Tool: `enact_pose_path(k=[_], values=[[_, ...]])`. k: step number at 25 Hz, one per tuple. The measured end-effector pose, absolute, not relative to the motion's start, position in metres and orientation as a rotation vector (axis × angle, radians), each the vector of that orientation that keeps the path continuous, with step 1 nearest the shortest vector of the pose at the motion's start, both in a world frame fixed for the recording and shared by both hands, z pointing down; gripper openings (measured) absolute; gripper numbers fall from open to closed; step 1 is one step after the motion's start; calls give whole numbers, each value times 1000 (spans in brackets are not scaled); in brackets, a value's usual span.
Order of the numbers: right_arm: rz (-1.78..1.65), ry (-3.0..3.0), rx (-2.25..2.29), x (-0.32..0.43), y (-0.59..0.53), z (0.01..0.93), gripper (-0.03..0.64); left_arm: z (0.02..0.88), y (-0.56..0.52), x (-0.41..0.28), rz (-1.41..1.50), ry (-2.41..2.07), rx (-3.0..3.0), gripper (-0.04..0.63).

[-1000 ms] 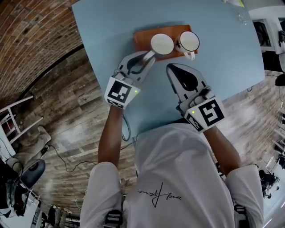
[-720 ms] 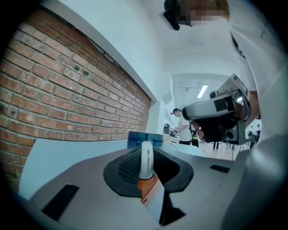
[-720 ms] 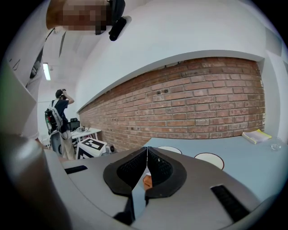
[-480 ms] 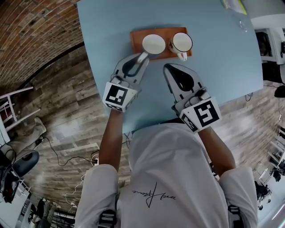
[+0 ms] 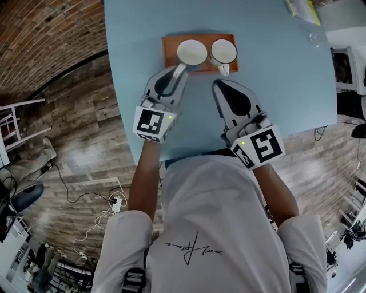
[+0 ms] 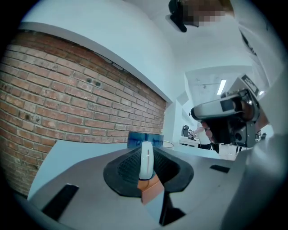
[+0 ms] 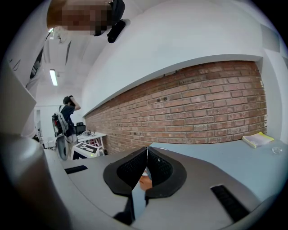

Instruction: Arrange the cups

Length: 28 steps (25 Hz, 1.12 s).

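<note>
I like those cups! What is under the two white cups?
A brown tray lies under the left cup and the right cup, on the blue table. The cups cover its middle, so that part cannot be seen.

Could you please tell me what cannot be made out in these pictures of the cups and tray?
1. Left cup body: the left gripper view shows only its handle in the left tool, whose jaws hide the rest.
2. Right cup: in the right gripper view it is hidden behind the shut right tool.
3. Both cups' outer walls: the head view looks straight down on them.
4. Yellow item: cut off by the head view's top edge.
</note>
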State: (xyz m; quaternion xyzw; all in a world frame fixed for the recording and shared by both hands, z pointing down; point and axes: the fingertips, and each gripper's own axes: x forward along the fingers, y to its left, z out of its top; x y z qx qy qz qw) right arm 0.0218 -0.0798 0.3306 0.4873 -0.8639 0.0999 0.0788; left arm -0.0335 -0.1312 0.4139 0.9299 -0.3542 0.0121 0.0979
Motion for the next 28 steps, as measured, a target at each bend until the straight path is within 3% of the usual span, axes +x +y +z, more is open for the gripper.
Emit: enact_pose_path(k=[28], values=[[252, -2734, 1225, 51, -49, 325, 21, 410, -116, -32, -27, -1592, 2513, 64]])
